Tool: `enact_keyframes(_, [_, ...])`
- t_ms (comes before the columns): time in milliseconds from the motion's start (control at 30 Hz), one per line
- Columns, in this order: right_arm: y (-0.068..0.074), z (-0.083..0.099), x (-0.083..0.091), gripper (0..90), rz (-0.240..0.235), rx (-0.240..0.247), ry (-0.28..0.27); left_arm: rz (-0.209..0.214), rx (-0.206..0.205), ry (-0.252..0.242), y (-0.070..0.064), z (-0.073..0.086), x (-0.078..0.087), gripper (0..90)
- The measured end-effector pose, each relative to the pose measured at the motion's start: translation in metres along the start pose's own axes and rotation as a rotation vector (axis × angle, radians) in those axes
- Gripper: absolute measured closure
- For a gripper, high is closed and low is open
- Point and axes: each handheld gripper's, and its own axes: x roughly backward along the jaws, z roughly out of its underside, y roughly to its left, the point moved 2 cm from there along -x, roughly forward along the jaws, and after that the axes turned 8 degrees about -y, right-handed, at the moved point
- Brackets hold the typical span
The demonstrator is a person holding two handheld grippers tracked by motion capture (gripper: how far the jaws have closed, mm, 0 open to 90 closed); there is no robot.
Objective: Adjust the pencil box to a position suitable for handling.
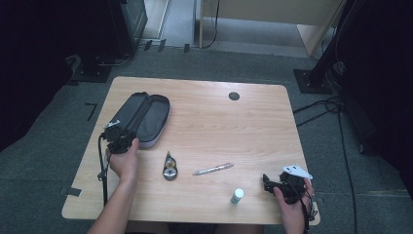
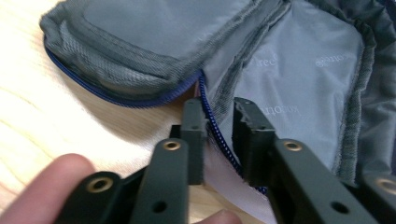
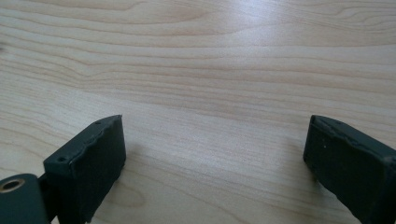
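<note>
High view: fixed overhead, facing forward and down across the whole table. Left gripper view: very close, aimed along the jaws at the open pencil case, shared with the high view. Right gripper view: low, close, facing bare tabletop.

A grey fabric pencil case lies unzipped and spread open at the table's left, blue zipper edge showing, printed grey lining exposed.
</note>
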Motion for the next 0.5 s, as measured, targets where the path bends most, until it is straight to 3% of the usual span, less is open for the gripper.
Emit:
enact_keyframes(167, [0.0000,0.0000,0.0000,5.2,0.000,0.000,0.000,0.011,-0.068,-0.009,0.0037,0.0006,0.0022,87.4])
enact_keyframes(267, [0.0000,0.0000,0.0000,5.2,0.000,0.000,0.000,0.031,-0.089,-0.010,0.0060,0.0008,0.0034,89.2])
enact_keyframes(467, [0.0000,0.0000,0.0000,5.2,0.000,0.000,0.000,0.146,-0.123,0.018,0.0105,-0.0008,0.0015,89.8])
enact_keyframes(500, [-0.0001,0.0000,0.0000,5.2,0.000,0.000,0.000,0.147,-0.136,0.026,0.0103,-0.0010,0.0007,89.5])
